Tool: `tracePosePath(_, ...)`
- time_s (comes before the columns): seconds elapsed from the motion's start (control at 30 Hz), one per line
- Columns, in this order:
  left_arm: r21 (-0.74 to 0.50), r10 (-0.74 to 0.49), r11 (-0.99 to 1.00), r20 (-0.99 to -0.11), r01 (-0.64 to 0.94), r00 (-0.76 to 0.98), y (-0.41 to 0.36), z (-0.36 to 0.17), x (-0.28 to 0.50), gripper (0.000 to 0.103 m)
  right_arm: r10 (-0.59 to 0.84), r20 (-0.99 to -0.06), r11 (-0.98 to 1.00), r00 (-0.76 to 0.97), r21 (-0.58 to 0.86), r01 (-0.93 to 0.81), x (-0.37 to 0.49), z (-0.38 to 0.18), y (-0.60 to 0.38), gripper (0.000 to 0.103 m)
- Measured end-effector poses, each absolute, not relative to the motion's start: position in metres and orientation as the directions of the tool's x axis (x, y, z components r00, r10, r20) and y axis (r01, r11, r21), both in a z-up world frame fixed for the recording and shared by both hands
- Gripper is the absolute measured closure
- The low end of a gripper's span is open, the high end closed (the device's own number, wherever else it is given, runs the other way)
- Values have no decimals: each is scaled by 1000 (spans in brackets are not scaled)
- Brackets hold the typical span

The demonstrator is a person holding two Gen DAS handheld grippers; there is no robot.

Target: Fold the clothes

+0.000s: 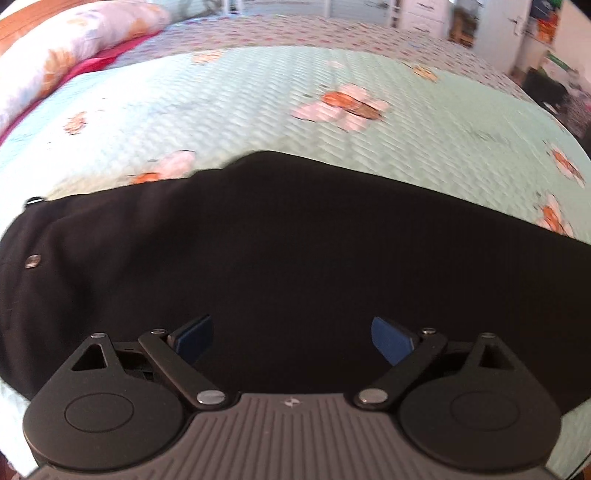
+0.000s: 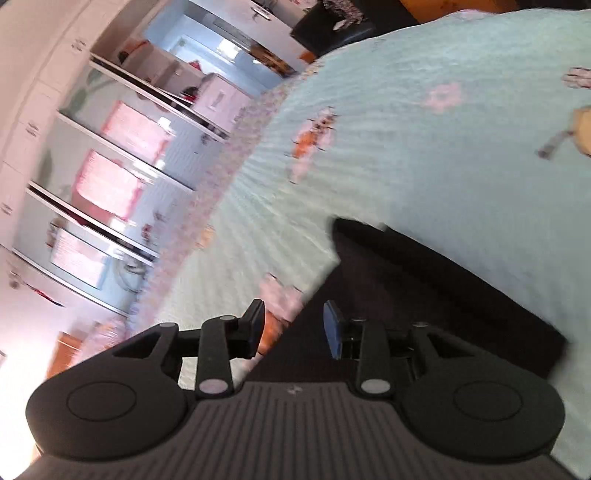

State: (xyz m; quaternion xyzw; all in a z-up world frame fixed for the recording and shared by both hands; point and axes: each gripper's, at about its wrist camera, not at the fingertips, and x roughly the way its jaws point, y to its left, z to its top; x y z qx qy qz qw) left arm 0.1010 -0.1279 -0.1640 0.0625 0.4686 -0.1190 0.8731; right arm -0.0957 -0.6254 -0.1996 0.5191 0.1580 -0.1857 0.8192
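Note:
A black garment (image 1: pixel 280 240) lies spread across the mint-green floral bedspread (image 1: pixel 258 103), with a small metal snap (image 1: pixel 32 261) near its left side. My left gripper (image 1: pixel 293 338) hovers over the garment's near part, open wide, with nothing between its blue pads (image 1: pixel 389 338). In the right wrist view the picture is tilted and blurred. The black garment (image 2: pixel 424 280) runs from a corner toward the lower right. My right gripper (image 2: pixel 293 326) is open above the garment's edge where it meets the bedspread (image 2: pixel 443 129), and it holds nothing.
A floral pillow (image 1: pixel 74 48) and a pink sheet edge (image 1: pixel 110 55) lie at the bed's far left. White furniture (image 1: pixel 424 14) stands beyond the bed. In the right wrist view, mirrored wardrobe doors (image 2: pixel 110 177) and a dark chair (image 2: pixel 332 26) stand past the bed's patterned border.

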Motion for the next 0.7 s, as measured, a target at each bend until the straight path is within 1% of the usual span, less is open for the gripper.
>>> tracePosePath(0.03, 17, -134, 962, -842, 274, 523, -135, -171, 102, 7, -141, -477, 376, 867, 785, 493, -94, -206, -630, 61)
tracePosePath(0.1, 39, -105, 961, -864, 273, 492, -142, -187, 104, 7, -140, -528, 344, 838, 767, 541, -90, -218, -640, 59)
tracePosePath(0.13, 44, -94, 961, -877, 273, 472, -144, -196, 105, 7, -139, -552, 328, 822, 758, 564, -87, -224, -645, 71)
tracePosePath(0.17, 42, -89, 963, -882, 267, 463, -142, -203, 106, 4, -138, -576, 312, 806, 747, 588, -85, -230, -650, 99)
tracePosePath(0.2, 44, -89, 964, -876, 262, 475, -141, -204, 105, 0, -136, -600, 295, 788, 735, 610, -83, -236, -654, 102)
tracePosePath(0.23, 47, -87, 964, -874, 262, 478, -141, -205, 106, 0, -133, -622, 281, 772, 723, 631, -82, -242, -659, 97)
tracePosePath(0.27, 40, -90, 965, -876, 258, 473, -140, -206, 107, 0, -135, -602, 329, 787, 722, 609, -86, -236, -655, 84)
tracePosePath(0.3, 34, -92, 967, -879, 254, 468, -139, -207, 109, 0, -159, -575, 378, 802, 715, 588, -91, -228, -651, 77)
tracePosePath(0.33, 31, -90, 968, -881, 247, 465, -140, -207, 112, 0, -189, -542, 413, 819, 712, 567, -95, -221, -649, 64)
tracePosePath(0.37, 34, -86, 969, -882, 244, 463, -140, -208, 113, 0, -228, -516, 460, 826, 690, 558, -101, -213, -648, 58)
tracePosePath(0.4, 37, -81, 970, -883, 240, 462, -141, -208, 115, 0, -263, -488, 505, 832, 665, 550, -106, -206, -647, 46)
tracePosePath(0.43, 43, -74, 971, -883, 237, 463, -142, -209, 115, 0, -283, -497, 546, 820, 619, 564, -103, -204, -647, 34)
tracePosePath(0.47, 50, -67, 971, -883, 235, 464, -144, -210, 115, 0, -304, -504, 585, 809, 571, 575, -101, -203, -647, 30)
tracePosePath(0.53, 59, -56, 972, -883, 229, 466, -146, -211, 116, 0, -345, -513, 655, 786, 468, 593, -96, -199, -647, 30)
tracePosePath(0.67, 65, -43, 974, -888, 216, 458, -147, -209, 126, 0, -339, -607, 721, 719, 323, 613, -81, -214, -639, 32)
tracePosePath(0.7, 66, -40, 975, -889, 213, 457, -147, -209, 127, 0, -336, -593, 728, 732, 330, 601, -89, -216, -634, 32)
